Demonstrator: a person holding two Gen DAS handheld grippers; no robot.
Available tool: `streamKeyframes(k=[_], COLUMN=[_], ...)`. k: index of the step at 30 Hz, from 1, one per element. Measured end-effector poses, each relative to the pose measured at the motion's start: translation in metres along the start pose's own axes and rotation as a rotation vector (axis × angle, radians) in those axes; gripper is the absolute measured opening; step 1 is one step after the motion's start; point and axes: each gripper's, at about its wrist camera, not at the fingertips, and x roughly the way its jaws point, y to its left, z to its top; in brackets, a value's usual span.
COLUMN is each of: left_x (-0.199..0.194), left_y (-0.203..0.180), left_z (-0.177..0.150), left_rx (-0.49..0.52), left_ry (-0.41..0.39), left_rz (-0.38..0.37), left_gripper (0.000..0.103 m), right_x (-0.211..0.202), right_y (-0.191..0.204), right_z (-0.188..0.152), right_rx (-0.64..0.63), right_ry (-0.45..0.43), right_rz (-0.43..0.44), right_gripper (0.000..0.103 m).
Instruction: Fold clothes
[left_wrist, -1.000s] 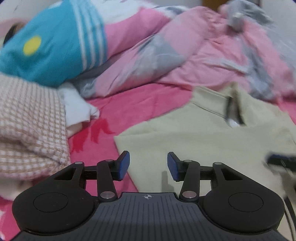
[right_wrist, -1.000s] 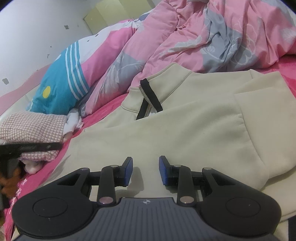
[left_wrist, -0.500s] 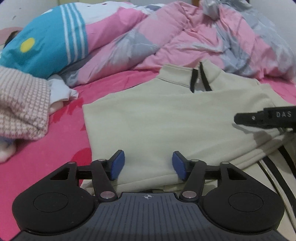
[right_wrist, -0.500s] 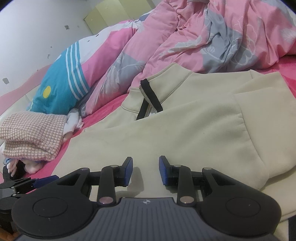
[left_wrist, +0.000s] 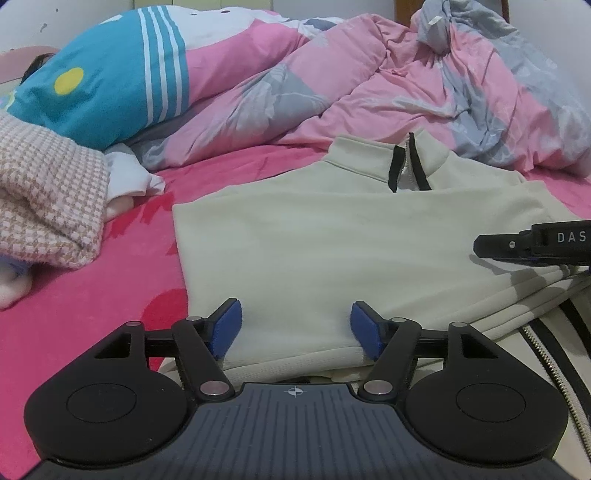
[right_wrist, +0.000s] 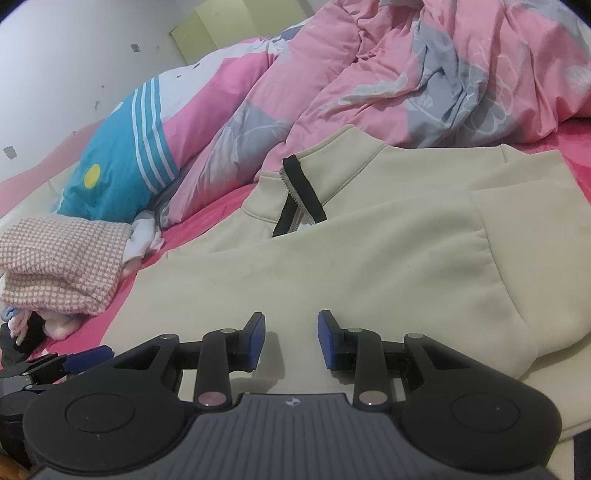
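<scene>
A beige zip-neck sweatshirt (left_wrist: 332, 240) lies flat on the pink sheet, collar at the far side and a sleeve folded across its body (right_wrist: 369, 258). My left gripper (left_wrist: 295, 328) hovers low over the near hem. Its jaws are opening, the blue pads stand wide apart, and only flat fabric lies under the gap. My right gripper (right_wrist: 291, 341) stands open with a narrow gap over the sweatshirt's near part, with nothing pinched. From the left wrist view its fingers (left_wrist: 532, 243) reach in at the right edge. In the right wrist view the left gripper (right_wrist: 74, 360) shows at the lower left.
A folded pink-and-white checked garment (left_wrist: 44, 195) sits on a small pile at the left. Behind are a blue striped pillow (left_wrist: 103, 85) and a rumpled pink-and-grey duvet (left_wrist: 369, 92). Bare pink sheet (left_wrist: 92, 295) lies left of the sweatshirt. A zipper edge (left_wrist: 546, 350) trails at the near right.
My left gripper has swung from the checked pile across to the sweatshirt's near hem and sunk lower, and its jaws have widened. The right gripper has stayed put.
</scene>
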Motion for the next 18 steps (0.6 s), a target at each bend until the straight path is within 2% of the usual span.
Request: streamKeyframes(k=[8, 15, 18], left_x=[0.001, 0.002, 0.003], left_y=[0.003, 0.005, 0.007], left_z=[-0.001, -0.001, -0.001], left_rx=[-0.008, -0.014, -0.021], left_ry=[-0.002, 0.0, 0.001], left_rz=[-0.009, -0.019, -0.033], left_gripper=[0.068, 0.07, 0.072], right_x=[0.0, -0.003, -0.007], right_y=[0.002, 0.025, 0.028], right_z=[0.001, -0.005, -0.006], right_rx=[-0.018, -0.139, -0.151], right_ry=[0.006, 0.009, 0.012], right_rz=[-0.012, -0.119, -0.155], right_gripper=[0.033, 0.033, 0.033])
